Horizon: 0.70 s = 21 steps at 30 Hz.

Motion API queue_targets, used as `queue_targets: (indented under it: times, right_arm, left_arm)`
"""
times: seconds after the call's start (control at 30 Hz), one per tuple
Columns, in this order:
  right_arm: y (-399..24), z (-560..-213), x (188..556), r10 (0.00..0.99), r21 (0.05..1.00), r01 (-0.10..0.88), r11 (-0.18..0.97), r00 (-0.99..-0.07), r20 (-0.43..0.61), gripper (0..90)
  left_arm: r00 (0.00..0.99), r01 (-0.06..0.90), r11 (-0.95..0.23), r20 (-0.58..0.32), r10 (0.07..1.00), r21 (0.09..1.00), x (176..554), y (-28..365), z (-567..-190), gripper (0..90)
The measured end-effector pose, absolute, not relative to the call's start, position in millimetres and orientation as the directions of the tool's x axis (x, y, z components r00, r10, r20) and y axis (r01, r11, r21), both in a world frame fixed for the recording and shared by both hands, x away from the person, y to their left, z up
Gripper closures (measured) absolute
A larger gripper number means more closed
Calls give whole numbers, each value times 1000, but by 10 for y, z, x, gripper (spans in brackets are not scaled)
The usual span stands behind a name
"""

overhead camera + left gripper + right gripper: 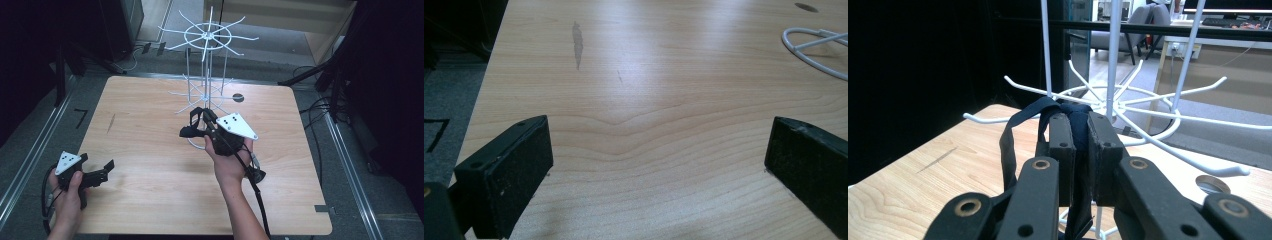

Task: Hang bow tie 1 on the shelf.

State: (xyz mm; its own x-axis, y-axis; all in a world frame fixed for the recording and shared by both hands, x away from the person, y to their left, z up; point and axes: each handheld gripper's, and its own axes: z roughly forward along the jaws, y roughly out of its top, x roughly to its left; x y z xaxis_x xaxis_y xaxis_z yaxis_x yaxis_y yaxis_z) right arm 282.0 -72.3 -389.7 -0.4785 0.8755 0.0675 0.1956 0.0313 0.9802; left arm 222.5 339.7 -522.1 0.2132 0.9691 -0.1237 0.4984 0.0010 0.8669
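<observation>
A white wire rack with two tiers of spokes stands at the table's far middle. My right gripper is just in front of its lower tier, shut on a black fabric strap. In the right gripper view the strap is pinched between the pads and loops out to the left, close to the lower spokes of the rack. My left gripper rests at the table's near left edge, open, with bare wood between its fingers.
The wooden table has a dark round hole near the rack and a dark streak at its left. The rack's ring base lies on the wood. Cables and black frames surround the table on the floor.
</observation>
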Motion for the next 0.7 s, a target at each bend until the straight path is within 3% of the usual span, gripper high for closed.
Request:
queue_targets:
  times: [0.7]
  right_arm:
    - [-761,-4060,2904,888,972,228,48,-455,63,839]
  left_arm:
    - [211,502,4,-127,969,865,2226,3399,-5219,0]
